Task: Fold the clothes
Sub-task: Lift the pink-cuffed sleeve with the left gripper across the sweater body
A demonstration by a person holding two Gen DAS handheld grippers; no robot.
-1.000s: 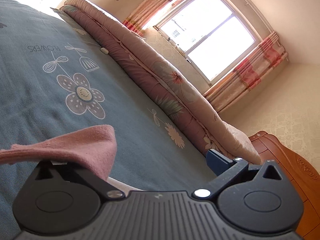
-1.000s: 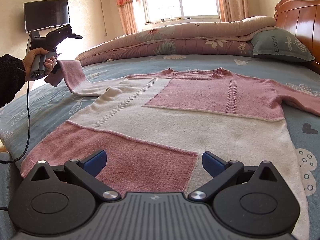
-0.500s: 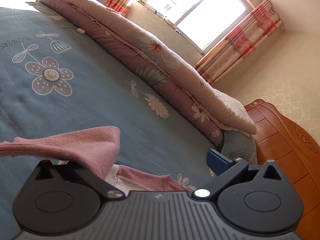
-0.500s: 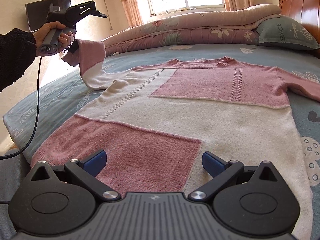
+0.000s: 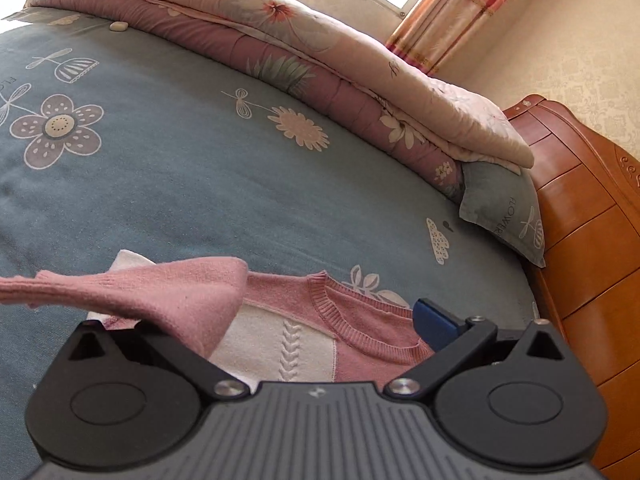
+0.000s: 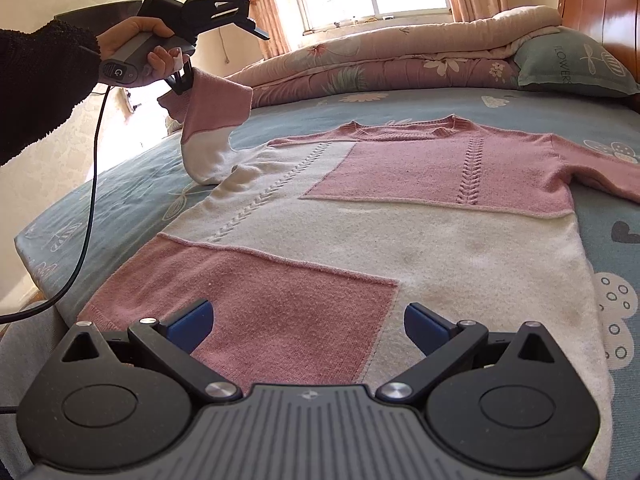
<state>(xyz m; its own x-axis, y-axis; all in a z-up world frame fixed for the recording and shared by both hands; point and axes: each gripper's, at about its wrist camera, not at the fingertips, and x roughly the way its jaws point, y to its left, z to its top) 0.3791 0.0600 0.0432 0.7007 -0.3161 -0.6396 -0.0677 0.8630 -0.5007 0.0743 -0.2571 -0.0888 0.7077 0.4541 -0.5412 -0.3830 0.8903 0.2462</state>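
Note:
A pink and cream knit sweater (image 6: 400, 220) lies flat, front up, on the blue-grey flowered bedsheet (image 6: 540, 108), neckline toward the window. Its left sleeve (image 6: 216, 112) is lifted off the bed and hangs from my left gripper (image 6: 180, 80), which a hand holds above the sheet. In the left wrist view the pink cuff (image 5: 160, 296) drapes over and hides the left finger. The right blue pad (image 5: 436, 324) stands far off, so my left gripper (image 5: 312, 320) has its jaws wide apart. My right gripper (image 6: 308, 324) hovers open over the hem, holding nothing. The other sleeve (image 6: 600, 168) lies flat.
A folded floral quilt (image 6: 400, 60) runs along the bed's far side, with a grey-green pillow (image 6: 568, 64) against the wooden headboard (image 6: 600, 0). A black cable (image 6: 88, 208) hangs from the left gripper past the bed's left edge (image 6: 36, 248). Bare sheet lies on both sides of the sweater.
The left gripper has risen and swung right with the sleeve, from beside the bed toward the sweater's shoulder; the neckline has come into its view. The right gripper has hardly moved.

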